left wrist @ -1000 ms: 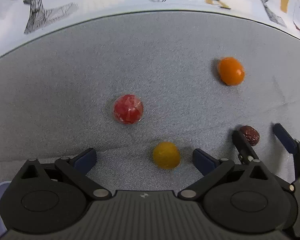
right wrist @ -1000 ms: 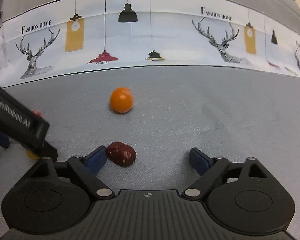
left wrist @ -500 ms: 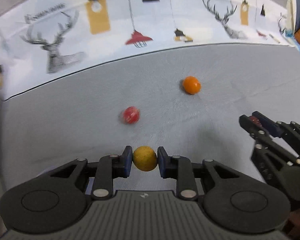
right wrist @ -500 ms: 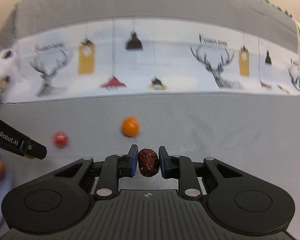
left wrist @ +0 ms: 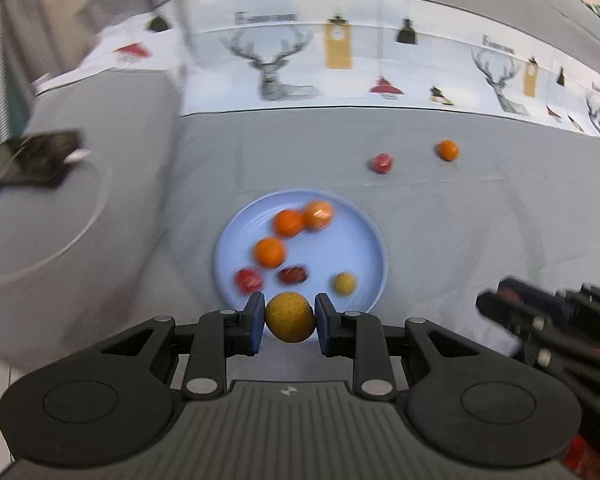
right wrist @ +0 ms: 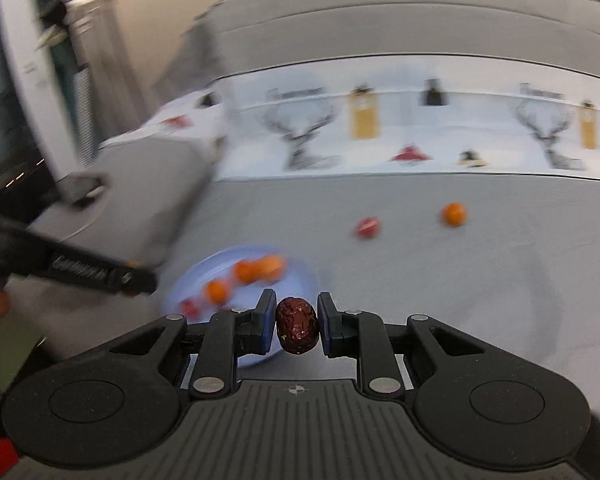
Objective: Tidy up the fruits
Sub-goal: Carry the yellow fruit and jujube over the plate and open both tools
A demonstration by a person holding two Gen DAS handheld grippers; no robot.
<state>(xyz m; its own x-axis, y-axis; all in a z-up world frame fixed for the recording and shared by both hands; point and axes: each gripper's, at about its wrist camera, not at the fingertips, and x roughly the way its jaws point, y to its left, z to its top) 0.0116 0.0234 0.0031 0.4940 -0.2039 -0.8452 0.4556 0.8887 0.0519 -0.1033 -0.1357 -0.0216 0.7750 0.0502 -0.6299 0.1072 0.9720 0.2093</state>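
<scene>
Left wrist view first. What do you have?

— My left tongs (left wrist: 290, 323) pinch a yellow ball-shaped fruit (left wrist: 290, 322) between both pads, over the near rim of the blue plate (left wrist: 370, 236).

— What lies on the plate?

— Three oranges (left wrist: 269, 252), a red fruit (left wrist: 249, 280), a dark date (left wrist: 293, 275) and a small yellow fruit (left wrist: 344, 283), all a bit blurred. Beyond the plate, on the grey desk (left wrist: 460, 220), a red fruit (left wrist: 381, 163) and an orange one (left wrist: 447, 150) sit near each other, well apart from the plate.

— And the right side?

— On the right wrist view I see my right tongs (right wrist: 297, 330) clamped on a wrinkled dark date (right wrist: 297, 330), held upright between the pads, just beside the plate's (right wrist: 300, 280) near right edge. The left tool crosses that view at the left.
</scene>
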